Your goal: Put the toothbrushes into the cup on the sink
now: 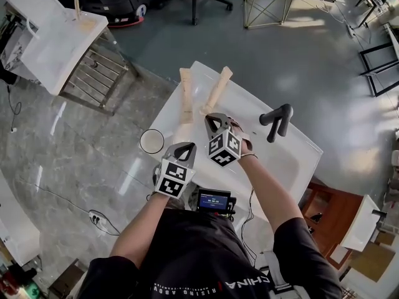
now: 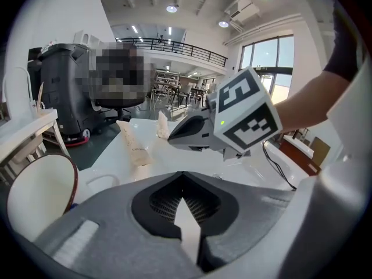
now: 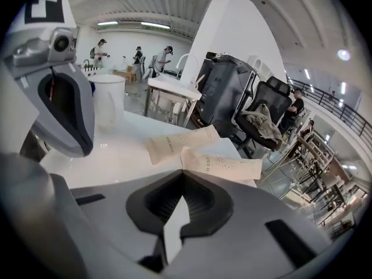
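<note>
Head view: white sink [image 1: 293, 151] seen from above, with a person standing at its near edge and holding both tools over it. Item one – left toothbrush [image 1: 186, 98], paper-wrapped, flat on the sink top; also in the left gripper view [image 2: 133, 147] and the right gripper view [image 3: 181, 143]. Item two – right toothbrush [image 1: 216, 91], likewise wrapped, angled away from the first, their near ends close together [image 2: 163, 124] [image 3: 224, 166]. Cup [image 1: 151, 141]: white, upright, on the sink's left corner, apart from both toothbrushes; visible at the left edge of each gripper view [image 2: 40, 185] [image 3: 109, 100]. Faucet [image 1: 277, 120]: black, at the right of the sink. Left gripper [image 1: 187, 146] [image 2: 183, 176]: jaws closed tip to tip with nothing between them, held beside the cup. Right gripper [image 1: 211, 117] [image 3: 185, 176]: jaws likewise closed and empty, tips just short of the near end of the right toothbrush. Neither toothbrush is in the cup.
</note>
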The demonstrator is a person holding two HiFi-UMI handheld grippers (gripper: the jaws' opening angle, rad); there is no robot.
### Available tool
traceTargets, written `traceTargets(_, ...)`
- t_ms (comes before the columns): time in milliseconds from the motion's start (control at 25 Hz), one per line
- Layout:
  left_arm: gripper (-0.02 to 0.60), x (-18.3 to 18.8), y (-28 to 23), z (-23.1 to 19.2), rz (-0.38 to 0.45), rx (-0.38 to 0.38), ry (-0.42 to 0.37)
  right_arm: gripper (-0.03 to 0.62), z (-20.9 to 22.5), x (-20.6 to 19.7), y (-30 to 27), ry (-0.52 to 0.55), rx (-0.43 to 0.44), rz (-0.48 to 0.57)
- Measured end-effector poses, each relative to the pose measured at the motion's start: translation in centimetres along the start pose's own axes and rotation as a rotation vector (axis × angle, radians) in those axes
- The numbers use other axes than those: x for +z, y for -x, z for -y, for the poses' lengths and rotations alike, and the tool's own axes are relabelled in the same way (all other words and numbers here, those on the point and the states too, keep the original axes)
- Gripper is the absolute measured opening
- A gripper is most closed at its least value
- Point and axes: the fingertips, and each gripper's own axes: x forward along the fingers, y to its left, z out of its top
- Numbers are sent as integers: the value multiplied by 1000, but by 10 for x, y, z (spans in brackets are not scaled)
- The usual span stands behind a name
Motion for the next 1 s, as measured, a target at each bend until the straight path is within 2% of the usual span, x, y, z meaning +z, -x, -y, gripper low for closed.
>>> traceTargets(280,-3,11,12,1,37,30,3,11,-5,21,40,-90,59,46)
traceTargets(760,-3,43,34,3,117,79,-22,11,-6,47,114,-137,160,82)
traceTargets(1000,-3,52,50,7,153,101,-37,10,-12,57,144,-142,180,101)
